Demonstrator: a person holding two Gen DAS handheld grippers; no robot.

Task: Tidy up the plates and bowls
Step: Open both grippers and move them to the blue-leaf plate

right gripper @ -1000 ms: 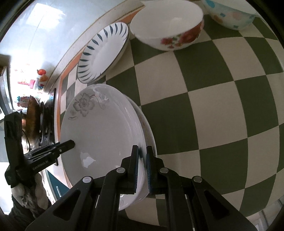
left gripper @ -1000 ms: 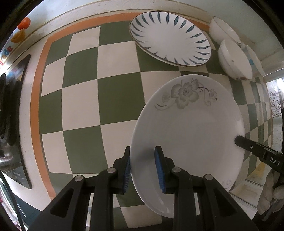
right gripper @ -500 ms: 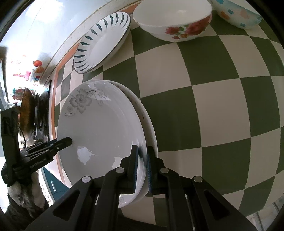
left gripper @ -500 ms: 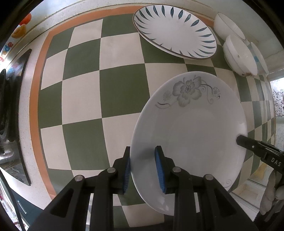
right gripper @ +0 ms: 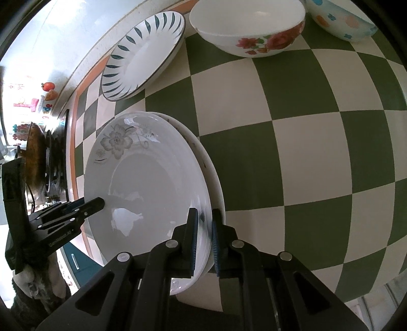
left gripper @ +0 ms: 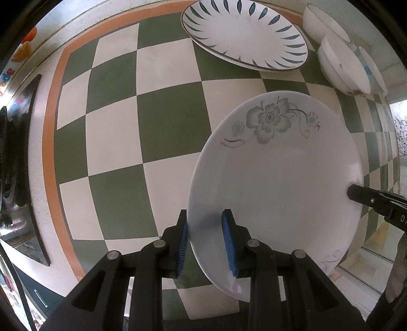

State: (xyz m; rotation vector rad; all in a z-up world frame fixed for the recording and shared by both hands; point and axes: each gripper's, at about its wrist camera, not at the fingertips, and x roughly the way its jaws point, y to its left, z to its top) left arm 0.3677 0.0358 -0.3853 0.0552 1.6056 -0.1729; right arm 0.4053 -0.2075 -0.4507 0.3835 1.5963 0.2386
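A white plate with a grey flower (left gripper: 279, 183) is held over the checked counter by both grippers. My left gripper (left gripper: 204, 240) is shut on its near-left rim. My right gripper (right gripper: 203, 239) is shut on the opposite rim (right gripper: 152, 183), and its black finger shows at the right of the left wrist view (left gripper: 366, 197). In the right wrist view a second white plate (right gripper: 215, 178) lies directly under the flowered one. A blue-leaf plate (left gripper: 244, 33) (right gripper: 145, 53) sits at the back. A white bowl with red flowers (right gripper: 249, 28) and a pastel-flowered bowl (right gripper: 340, 20) stand beyond it.
The green and cream checked counter (left gripper: 157, 122) has an orange border (left gripper: 49, 142). A stove with a pan (right gripper: 35, 152) is at the left end. The counter's front edge runs just below the grippers. Several white bowls (left gripper: 340, 63) cluster at the back right.
The flowered plate has shifted slightly toward the back of the counter with both grippers still on it; the blue-leaf plate and bowls look nearer in both views.
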